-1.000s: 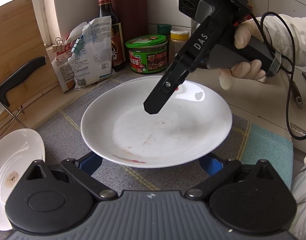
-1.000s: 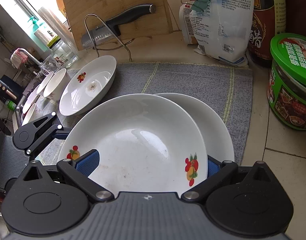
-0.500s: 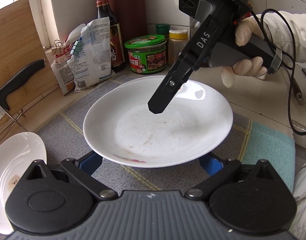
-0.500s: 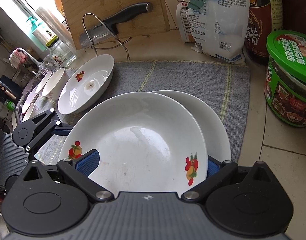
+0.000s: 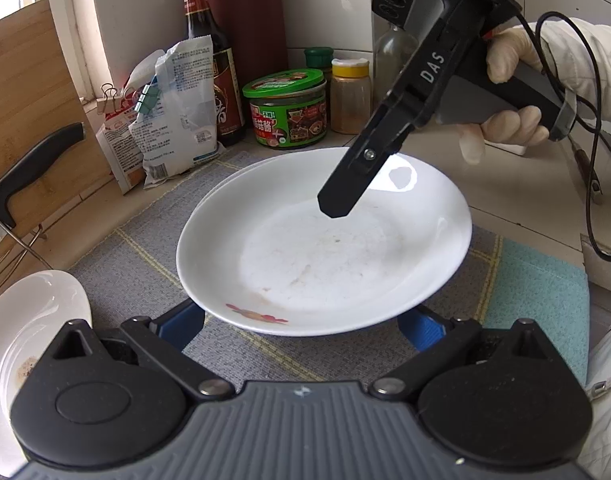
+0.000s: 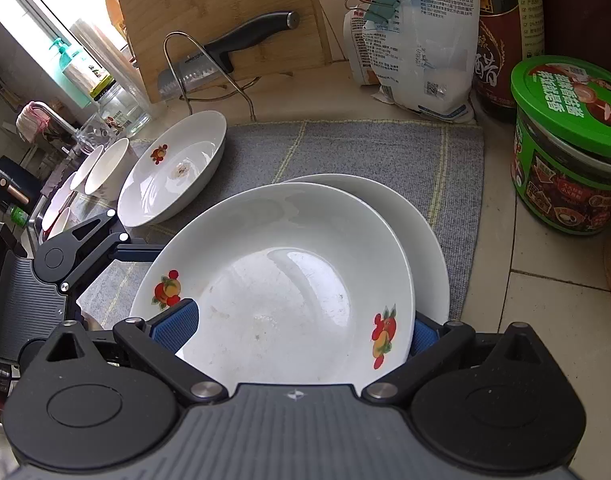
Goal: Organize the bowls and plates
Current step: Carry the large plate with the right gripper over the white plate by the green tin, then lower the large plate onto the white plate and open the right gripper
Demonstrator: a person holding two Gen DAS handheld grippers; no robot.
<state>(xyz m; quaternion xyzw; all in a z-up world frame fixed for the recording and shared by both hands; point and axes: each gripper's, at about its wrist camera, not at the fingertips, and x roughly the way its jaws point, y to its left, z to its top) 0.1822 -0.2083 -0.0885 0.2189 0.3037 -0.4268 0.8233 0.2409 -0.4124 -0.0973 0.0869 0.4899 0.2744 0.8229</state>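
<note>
Both grippers, left (image 5: 301, 326) and right (image 6: 293, 330), spread wide around my top plate (image 6: 281, 276) at frame centre, so I should settle it squarely onto the lower plate (image 6: 429, 240).

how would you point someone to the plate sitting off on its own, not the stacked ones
Start at the wooden cutting board leaning behind the knife. On the grey mat in front of it, just below the wire rack, lies a white plate. Unlike the two overlapped plates between the grippers, it sits alone, with one fruit print and a brownish stain in its middle.
</note>
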